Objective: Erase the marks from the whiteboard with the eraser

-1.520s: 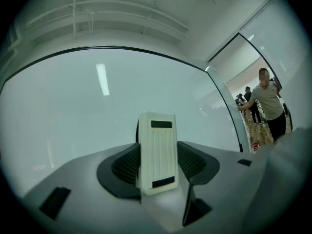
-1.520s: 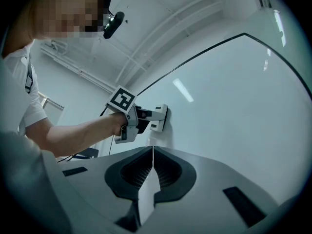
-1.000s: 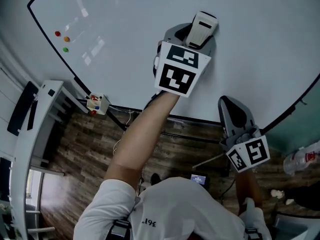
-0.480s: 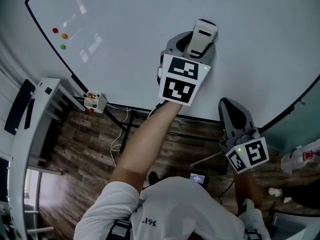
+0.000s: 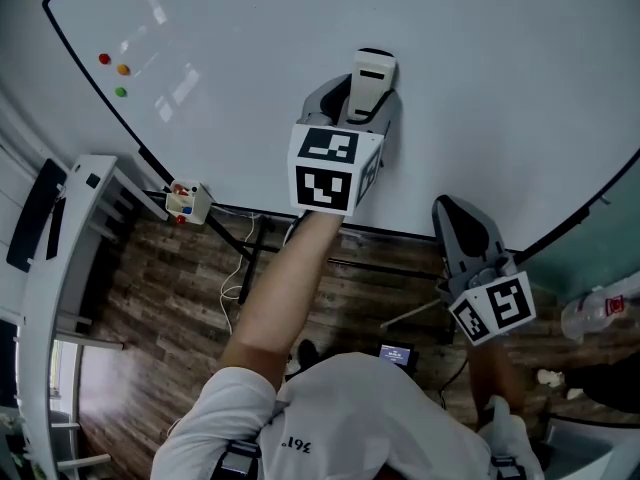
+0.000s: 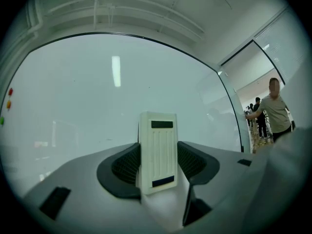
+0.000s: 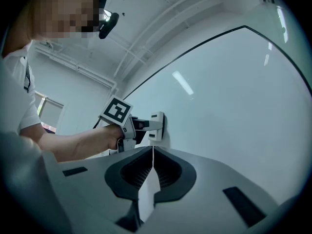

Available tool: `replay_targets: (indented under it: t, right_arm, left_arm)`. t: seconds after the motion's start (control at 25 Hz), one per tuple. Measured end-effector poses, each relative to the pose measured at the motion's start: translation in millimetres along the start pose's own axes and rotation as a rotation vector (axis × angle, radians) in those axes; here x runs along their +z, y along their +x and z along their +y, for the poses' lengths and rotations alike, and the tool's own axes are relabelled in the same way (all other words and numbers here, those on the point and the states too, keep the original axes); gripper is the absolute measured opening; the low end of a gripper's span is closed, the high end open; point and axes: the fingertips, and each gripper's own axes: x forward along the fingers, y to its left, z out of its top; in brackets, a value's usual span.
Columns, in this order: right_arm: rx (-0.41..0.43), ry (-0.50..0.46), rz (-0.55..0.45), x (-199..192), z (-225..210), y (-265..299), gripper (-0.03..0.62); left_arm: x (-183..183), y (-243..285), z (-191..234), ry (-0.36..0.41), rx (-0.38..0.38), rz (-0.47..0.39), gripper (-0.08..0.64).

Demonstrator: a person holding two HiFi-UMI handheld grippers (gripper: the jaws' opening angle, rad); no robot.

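Note:
A white eraser is pressed flat against the whiteboard, with my left gripper shut on it. In the left gripper view the eraser stands upright between the two dark pads, its face on the whiteboard. I see no marks near it. My right gripper hangs lower, near the board's bottom edge, shut with nothing in it. In the right gripper view its jaws meet, and the eraser shows ahead on the whiteboard.
Three small magnets, red, orange and green, sit at the board's upper left. A small box of markers hangs at the board's lower edge. A white rack stands on the left. People stand beyond the board's right edge.
My left gripper has slid the eraser leftward and a little upward across the board. The right gripper has stayed where it was.

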Motion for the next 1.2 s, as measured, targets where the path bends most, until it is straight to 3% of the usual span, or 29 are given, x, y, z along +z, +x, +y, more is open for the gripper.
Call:
replay_targets:
  t: [0.56, 1.2]
  right_arm:
    - [0.054, -0.005, 0.027, -7.7, 33.4, 34.6, 0.026]
    - [0.074, -0.010, 0.049, -17.5, 59.9, 77.1, 0.026]
  left_arm:
    - [-32.4, -33.0, 73.4, -0.078, 0.076, 0.018, 0.244]
    - [-58.7, -64.9, 142.8, -0.107, 0.111, 0.032, 0.244]
